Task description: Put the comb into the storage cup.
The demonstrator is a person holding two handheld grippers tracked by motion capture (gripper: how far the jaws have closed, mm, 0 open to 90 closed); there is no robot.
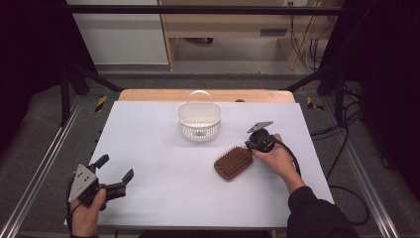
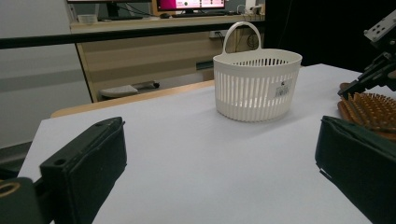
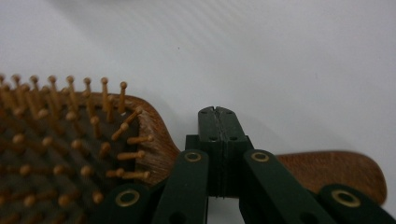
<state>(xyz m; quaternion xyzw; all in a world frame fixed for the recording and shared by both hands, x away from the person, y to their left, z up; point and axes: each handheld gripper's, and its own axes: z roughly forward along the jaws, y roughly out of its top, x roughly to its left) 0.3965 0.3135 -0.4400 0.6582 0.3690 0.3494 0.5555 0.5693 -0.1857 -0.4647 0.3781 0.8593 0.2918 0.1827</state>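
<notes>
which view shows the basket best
The left gripper view: the white basket stands near its middle, whole, with slatted wall, handle and label clear. The high view has it small, from above, at the table's far side. The right gripper view looks at the hairbrush instead.

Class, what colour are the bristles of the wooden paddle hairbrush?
Light orange-tan with rounded tips, on the brown wooden paddle hairbrush; clearest in the right gripper view.

White basket [image 1: 199,121] standing mid-table at the back, hairbrush [image 1: 234,162] lying right of centre, open tabletop [image 1: 163,173] between left tool [image 1: 115,174] and both
</notes>
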